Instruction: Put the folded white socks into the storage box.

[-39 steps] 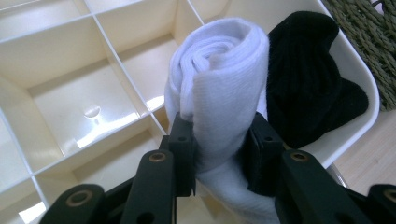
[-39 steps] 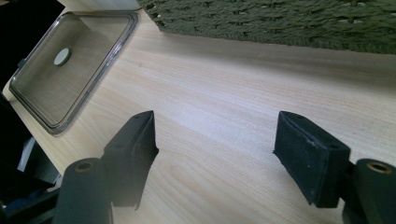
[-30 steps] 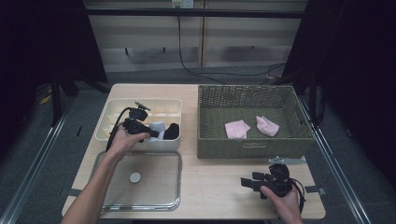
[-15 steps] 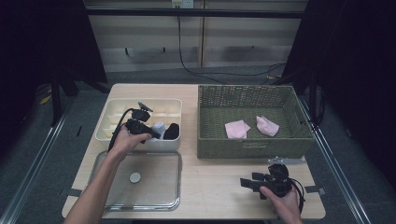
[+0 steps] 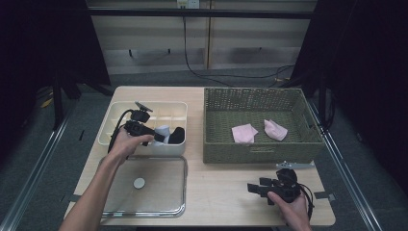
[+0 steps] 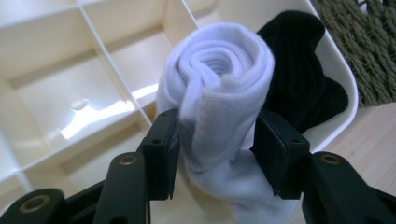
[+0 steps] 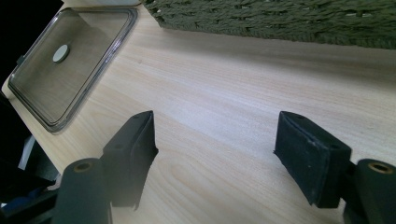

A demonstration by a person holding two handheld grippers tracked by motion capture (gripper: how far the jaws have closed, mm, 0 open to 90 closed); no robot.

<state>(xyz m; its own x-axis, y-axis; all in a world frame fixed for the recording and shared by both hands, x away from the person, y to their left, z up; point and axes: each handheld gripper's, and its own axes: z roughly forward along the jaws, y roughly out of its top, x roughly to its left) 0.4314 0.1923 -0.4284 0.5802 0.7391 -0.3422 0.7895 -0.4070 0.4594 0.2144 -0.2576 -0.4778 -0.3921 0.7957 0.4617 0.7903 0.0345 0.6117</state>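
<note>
White rolled sock (image 6: 219, 98) stands in the cream divided box (image 6: 56, 56) beside a black sock (image 6: 303, 88), your left gripper (image 6: 215, 149) just loosening around it, your right gripper (image 7: 215, 158) spread empty above the table (image 7: 224, 84).

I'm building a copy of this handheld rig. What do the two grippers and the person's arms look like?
Both the left gripper and right gripper are black, each with two blocky fingers faced with flat dark pads and pinned by brass-coloured rivets. A black cable loops from each. The forearms are bare, with no sleeves showing.
</note>
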